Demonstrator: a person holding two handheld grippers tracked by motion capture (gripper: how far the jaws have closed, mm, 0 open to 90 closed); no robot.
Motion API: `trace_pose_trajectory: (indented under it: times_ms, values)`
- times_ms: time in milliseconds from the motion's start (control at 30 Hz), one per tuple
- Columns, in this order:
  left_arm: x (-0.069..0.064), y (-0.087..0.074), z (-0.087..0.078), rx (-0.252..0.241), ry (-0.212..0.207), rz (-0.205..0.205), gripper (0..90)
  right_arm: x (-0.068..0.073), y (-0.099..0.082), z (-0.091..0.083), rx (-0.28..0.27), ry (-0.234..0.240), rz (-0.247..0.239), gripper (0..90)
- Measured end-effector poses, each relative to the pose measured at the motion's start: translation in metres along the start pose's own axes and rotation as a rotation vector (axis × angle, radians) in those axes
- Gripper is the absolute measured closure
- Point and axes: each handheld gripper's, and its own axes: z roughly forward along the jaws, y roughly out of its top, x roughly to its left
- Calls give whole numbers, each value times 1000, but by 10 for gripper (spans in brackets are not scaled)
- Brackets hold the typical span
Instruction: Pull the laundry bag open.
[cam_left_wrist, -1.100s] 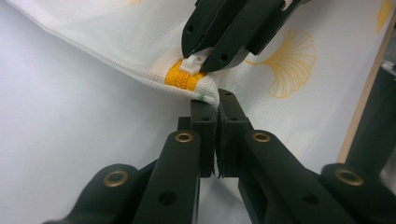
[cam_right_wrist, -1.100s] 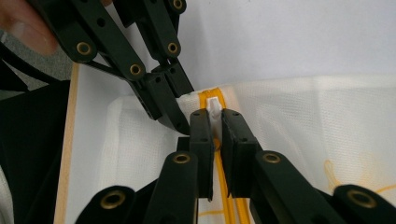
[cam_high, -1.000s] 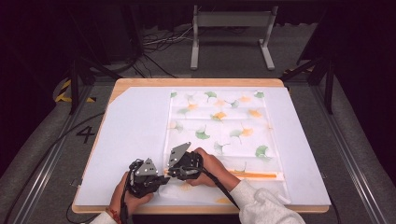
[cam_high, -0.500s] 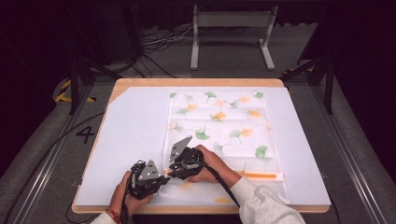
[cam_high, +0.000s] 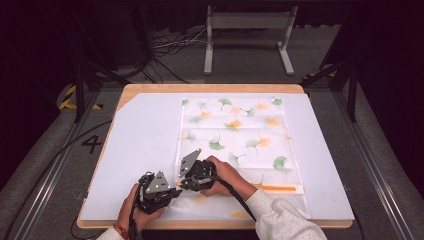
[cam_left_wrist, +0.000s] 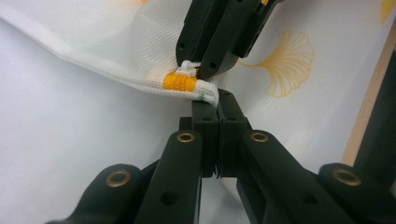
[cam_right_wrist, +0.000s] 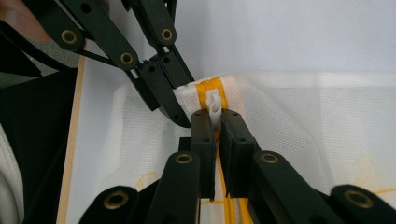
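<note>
Clamped on the corner seam, my left gripper (cam_left_wrist: 218, 103) pins the mesh laundry bag (cam_high: 235, 135) at the table's (cam_high: 150, 90) near edge, while my right gripper (cam_right_wrist: 215, 122), jaws just closing, nips the white zipper pull (cam_right_wrist: 213, 103). I judge the mesh light, limp and snag-prone, so I hold the stitched hem and tab.

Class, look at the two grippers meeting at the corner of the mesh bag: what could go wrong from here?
1. The right gripper pinches only the small white zipper pull; it could slip out.
2. The left gripper clamps just the bag's corner hem; a hard tug might pull the mesh bag free or bunch it.
</note>
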Motion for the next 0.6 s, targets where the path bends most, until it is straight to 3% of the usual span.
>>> trace_pose_trajectory:
  times_ms: [300, 400, 600]
  values:
    - [1, -1, -2, -21, -10, -30, 884, 4, -2, 1, -4, -34, -10, 858]
    - [0, -1, -2, -17, -1, -21, 884, 5, -2, 0, -9, -42, -8, 857]
    - [0, -1, -1, -12, -2, -13, 884, -2, -4, -1, -30, 2, 25, 744]
